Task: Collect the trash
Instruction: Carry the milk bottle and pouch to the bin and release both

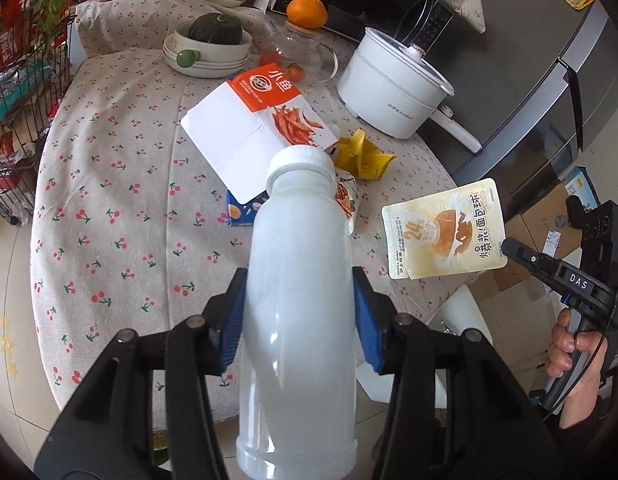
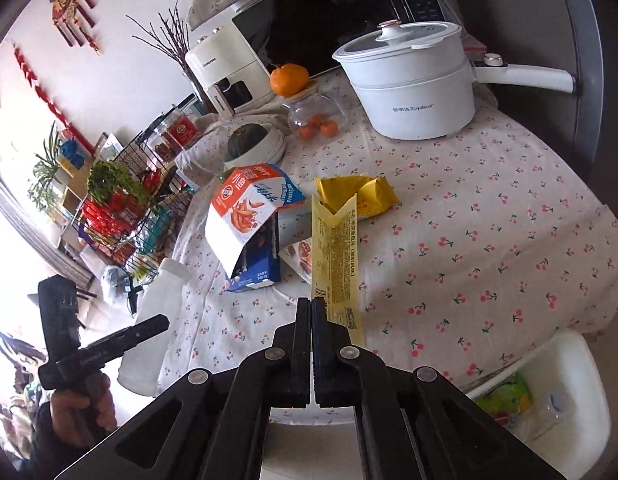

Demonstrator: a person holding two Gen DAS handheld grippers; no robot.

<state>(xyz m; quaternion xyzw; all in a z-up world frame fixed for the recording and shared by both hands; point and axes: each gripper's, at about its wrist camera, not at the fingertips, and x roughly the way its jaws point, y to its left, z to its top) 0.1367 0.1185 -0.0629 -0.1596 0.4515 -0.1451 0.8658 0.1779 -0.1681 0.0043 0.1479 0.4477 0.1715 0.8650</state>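
Bin (image 2: pixel 565 400) beside table, right wrist only

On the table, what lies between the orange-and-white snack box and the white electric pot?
A crumpled yellow wrapper lies between the snack box and the pot, nearer the box; clearest in the right wrist view.

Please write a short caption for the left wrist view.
Left tongs grip a white bottle; right tongs hold a snack wrapper.
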